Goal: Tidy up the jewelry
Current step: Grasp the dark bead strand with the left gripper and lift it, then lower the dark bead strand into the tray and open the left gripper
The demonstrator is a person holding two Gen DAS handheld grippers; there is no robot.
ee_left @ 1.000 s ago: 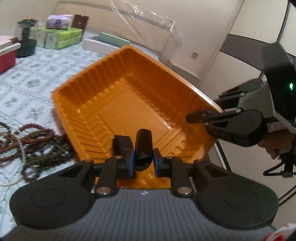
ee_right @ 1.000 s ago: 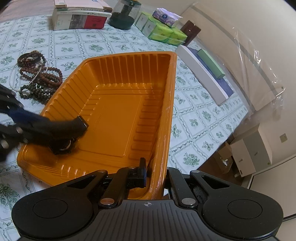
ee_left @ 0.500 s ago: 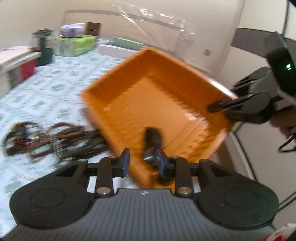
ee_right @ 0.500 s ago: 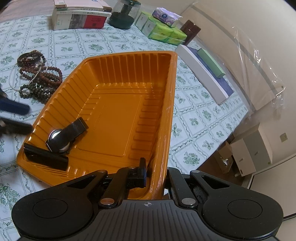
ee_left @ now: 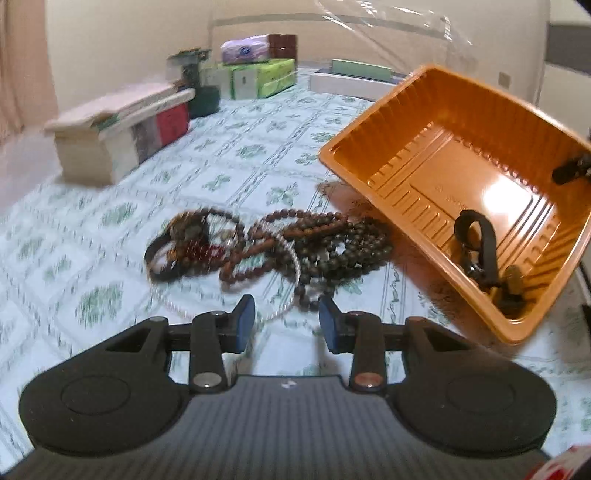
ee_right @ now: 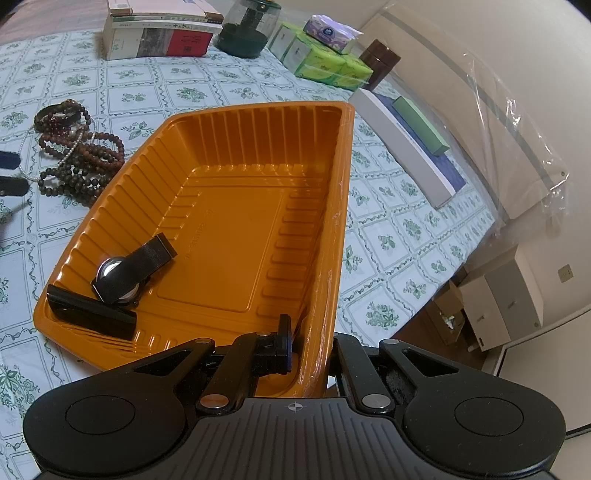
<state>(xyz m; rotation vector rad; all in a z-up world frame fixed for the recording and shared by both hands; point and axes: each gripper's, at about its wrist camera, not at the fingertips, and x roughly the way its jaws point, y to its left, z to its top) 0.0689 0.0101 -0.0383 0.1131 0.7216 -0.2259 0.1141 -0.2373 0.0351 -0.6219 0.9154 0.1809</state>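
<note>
Tray: orange ribbed plastic tray (ee_right: 236, 221), long axis running away from right gripper (ee_right: 310, 343), clamped on its near rim.
Left gripper (ee_left: 287, 320): jaws just opening, empty, above tangled bead bracelets (ee_left: 269, 247).

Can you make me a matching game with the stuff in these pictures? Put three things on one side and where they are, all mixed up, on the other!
Things:
1. watch
2. bead bracelets
3. purple tissue pack

Places:
A. piled on the tablecloth beside the tray
B. on top of the green boxes
C. lying inside the orange tray

Pairs: 1-C, 2-A, 3-B
</note>
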